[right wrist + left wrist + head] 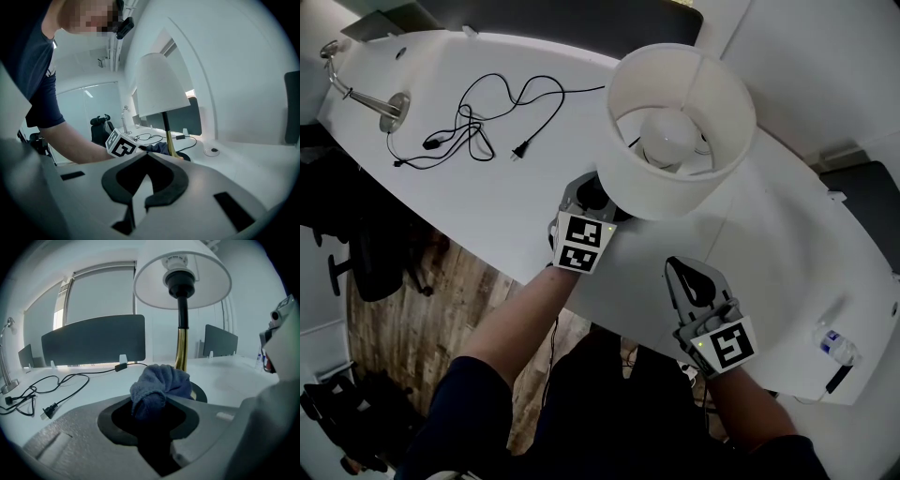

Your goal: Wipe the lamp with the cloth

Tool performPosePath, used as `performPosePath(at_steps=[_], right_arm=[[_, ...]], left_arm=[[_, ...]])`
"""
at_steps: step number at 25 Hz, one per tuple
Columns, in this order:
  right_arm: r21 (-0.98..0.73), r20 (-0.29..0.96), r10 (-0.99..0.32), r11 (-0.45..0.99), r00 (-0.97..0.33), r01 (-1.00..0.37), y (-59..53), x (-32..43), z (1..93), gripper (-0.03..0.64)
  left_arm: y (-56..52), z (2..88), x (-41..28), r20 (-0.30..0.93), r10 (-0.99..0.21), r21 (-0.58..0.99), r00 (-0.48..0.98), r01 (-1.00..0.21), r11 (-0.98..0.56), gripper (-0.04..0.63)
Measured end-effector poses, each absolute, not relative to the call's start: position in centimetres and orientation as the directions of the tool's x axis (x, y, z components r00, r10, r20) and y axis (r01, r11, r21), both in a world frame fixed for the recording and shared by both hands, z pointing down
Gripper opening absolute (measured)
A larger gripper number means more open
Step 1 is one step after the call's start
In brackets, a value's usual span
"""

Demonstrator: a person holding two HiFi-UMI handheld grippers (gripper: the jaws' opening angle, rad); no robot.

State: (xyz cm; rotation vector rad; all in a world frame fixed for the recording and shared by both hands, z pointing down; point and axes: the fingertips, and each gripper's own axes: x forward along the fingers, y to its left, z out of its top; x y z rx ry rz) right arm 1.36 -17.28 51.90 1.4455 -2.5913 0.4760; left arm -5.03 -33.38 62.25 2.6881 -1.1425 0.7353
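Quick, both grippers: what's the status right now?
Left gripper: closed on the cloth.
Right gripper: closed, empty.

Head view: set high, facing steeply down on the white tabletop (pixel 487 197) and into the open top of the lamp (pixel 680 131), with the left hand-held gripper (pixel 592 197) and right hand-held gripper (pixel 689 277) mid-frame. Left gripper view: low over the tabletop, facing along its jaws and up under the shade, with the lamp's stem close ahead of that hand-held gripper. Right gripper view: low and further back, facing the same stem, with the left hand-held gripper ahead and to its left; the lamp and black cable (pixel 487 112) show in all three.
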Motion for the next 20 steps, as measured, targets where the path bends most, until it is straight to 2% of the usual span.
performPosePath(at_steps=[20], right_arm=[[-0.175,0.303,-0.825,0.444,-0.477,-0.879,-16.7,1.1,51.2,0.008]], left_arm=[[-37.5,62.8,-5.0,0.477,-0.620,-0.102,0.623,-0.661,-0.743,0.117]])
